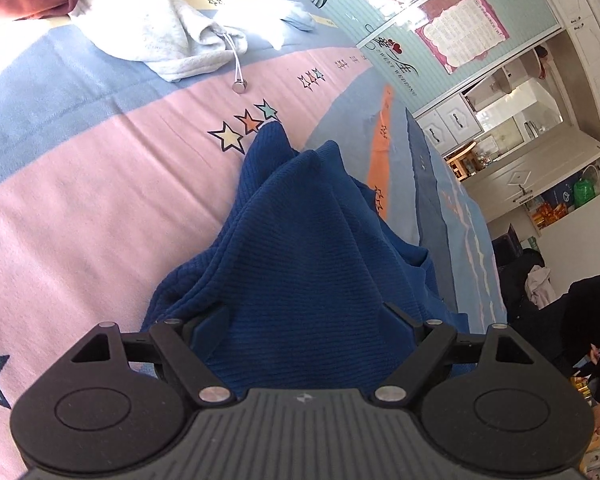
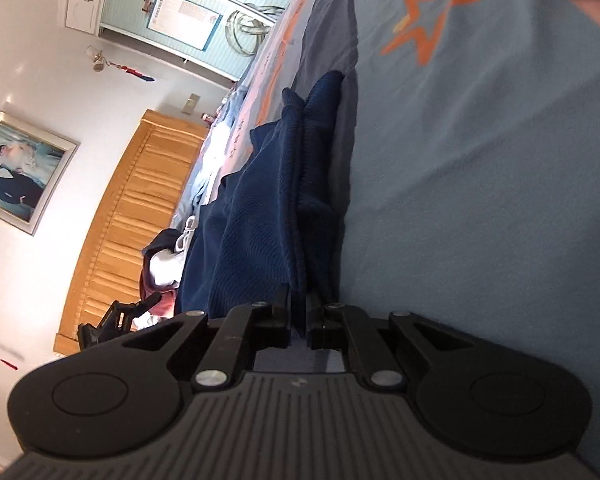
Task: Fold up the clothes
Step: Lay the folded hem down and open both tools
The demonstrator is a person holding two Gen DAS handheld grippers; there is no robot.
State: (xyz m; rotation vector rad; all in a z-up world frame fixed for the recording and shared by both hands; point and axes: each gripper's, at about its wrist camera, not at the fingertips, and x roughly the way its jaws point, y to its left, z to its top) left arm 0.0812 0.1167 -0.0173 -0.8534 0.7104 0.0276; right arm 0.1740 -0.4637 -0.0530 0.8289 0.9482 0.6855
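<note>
Your right gripper (image 2: 299, 320) clamps the blue sweater (image 2: 260, 216) edge, ready to lift a fold. Your left gripper (image 1: 306, 316) stands spread around the bunched knit, gripping nothing.

sweater (image 1: 300, 240) on bed (image 1: 80, 208) | hoodie (image 1: 160, 36) beyond sweater

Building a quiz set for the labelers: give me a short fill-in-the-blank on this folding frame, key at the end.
1. The garment between the fingers of the left hand-held gripper is a knit sweater coloured dark ____.
2. The right hand-held gripper is shut on the ____.
3. The jaws of the left hand-held gripper stand ____.
4. The bedsheet is printed with ____.

Missing words: blue; sweater; open; stars
</note>
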